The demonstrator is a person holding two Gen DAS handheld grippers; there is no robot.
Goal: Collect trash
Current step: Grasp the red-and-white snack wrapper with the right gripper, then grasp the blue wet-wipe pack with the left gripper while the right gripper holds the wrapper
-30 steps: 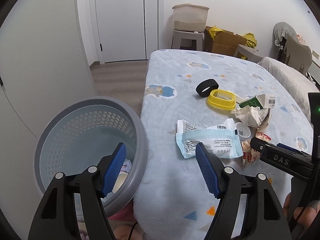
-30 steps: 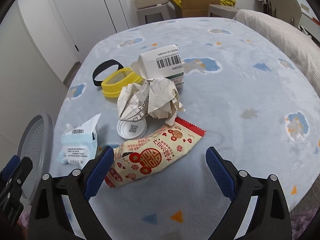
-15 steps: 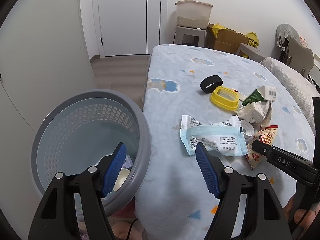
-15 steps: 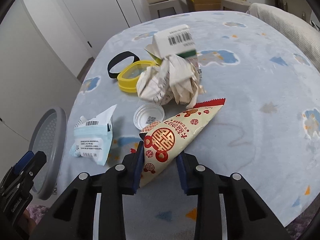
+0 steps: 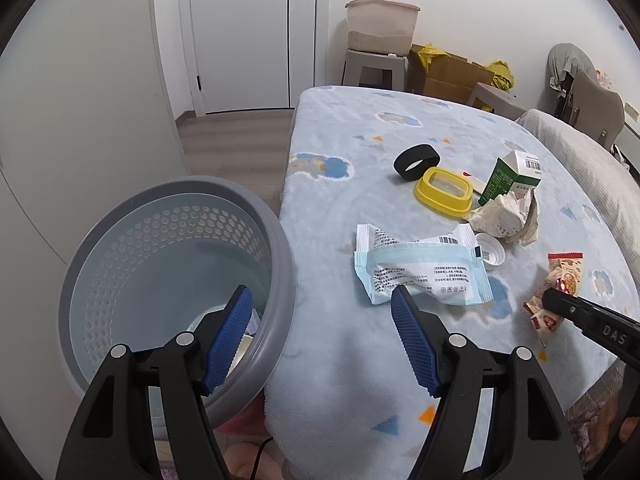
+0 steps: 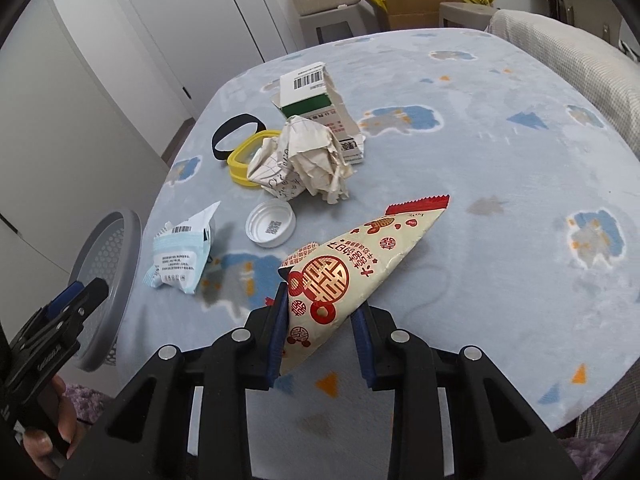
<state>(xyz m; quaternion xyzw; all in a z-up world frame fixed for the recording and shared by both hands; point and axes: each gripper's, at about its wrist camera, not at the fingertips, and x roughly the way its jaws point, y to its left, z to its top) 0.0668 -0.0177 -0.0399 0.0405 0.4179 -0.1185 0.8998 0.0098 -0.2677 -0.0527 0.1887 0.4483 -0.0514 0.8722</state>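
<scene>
My right gripper (image 6: 320, 320) is shut on a cream and red snack wrapper (image 6: 352, 268) and holds it lifted above the blue table blanket (image 6: 500, 260). The wrapper also shows in the left wrist view (image 5: 560, 284). My left gripper (image 5: 320, 332) is open and empty, straddling the rim of a grey perforated trash basket (image 5: 120, 248) beside the table. On the table lie a blue-white mask package (image 5: 420, 272), crumpled paper (image 6: 308, 160), a white lid (image 6: 270, 224), and a green-white carton (image 6: 312, 92).
A yellow lid (image 5: 444, 192) and a black ring (image 5: 416, 160) lie farther back on the table. The basket (image 6: 104, 280) holds some scraps. A stool with a bin (image 5: 380, 36), cardboard boxes (image 5: 452, 72) and a chair (image 5: 592, 100) stand behind.
My right gripper closed on the snack wrapper and lifted it off the table. The left gripper rose slightly over the basket rim and stayed open.
</scene>
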